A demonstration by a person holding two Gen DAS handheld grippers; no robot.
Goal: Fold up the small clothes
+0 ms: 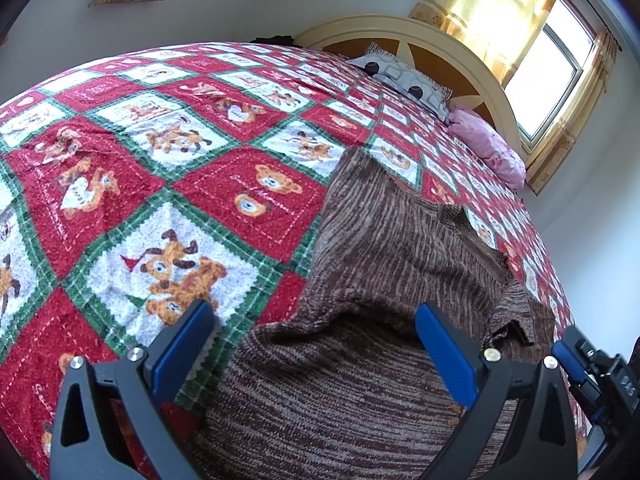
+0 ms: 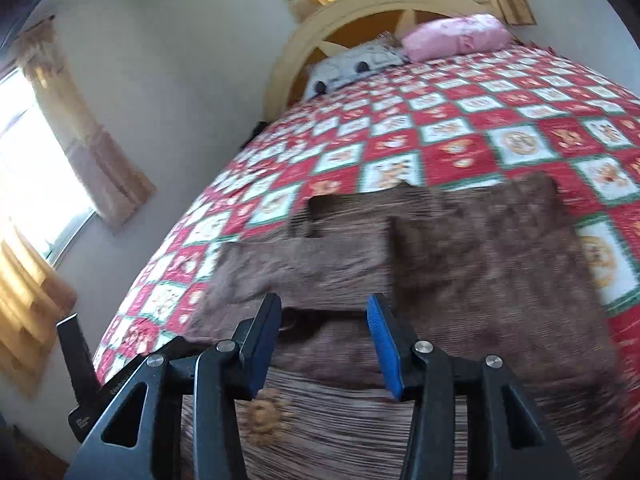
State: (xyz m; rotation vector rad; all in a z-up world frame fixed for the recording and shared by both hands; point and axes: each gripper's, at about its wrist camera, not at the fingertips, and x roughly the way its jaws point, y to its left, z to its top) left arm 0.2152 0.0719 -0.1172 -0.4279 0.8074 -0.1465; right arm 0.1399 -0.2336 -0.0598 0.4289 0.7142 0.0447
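**Q:** Left wrist view: what does it show?

**A:** Left gripper (image 1: 316, 320), fingers spread wide, blue pads facing each other. Nothing is caught between them. A brown knit garment (image 1: 384, 248) lies on the bed under and beyond the gap. One finger (image 1: 188, 336) hangs over the red, white and green quilt (image 1: 168, 184), just beside the garment's edge; the other is over the knit itself. The right gripper (image 1: 576, 364) shows at the frame's edge, near the garment's far side.

**Q:** And the right wrist view?

**A:** Right gripper (image 2: 324, 320), jaws parted less widely than the left pair, empty as far as the blur allows. The frame is smeared. The garment (image 2: 480, 264) fills the lower middle, spread on the quilt (image 2: 440, 136); a raised fold of knit sits just ahead of the fingertips. Whether the pads touch the cloth, I cannot tell. A small tan motif (image 2: 266, 414) marks the knit below the left-hand finger.

**Q:** Where does the garment lie on the bed?

**A:** Toward the foot end, well apart from the pillows. A grey patterned pillow (image 1: 404, 76) and a pink pillow (image 1: 488, 144) rest against the arched headboard (image 1: 452, 44).

**Q:** Surroundings?

**A:** Yellow curtains (image 1: 496, 4) hang at a bright window (image 1: 552, 64) beside the headboard.
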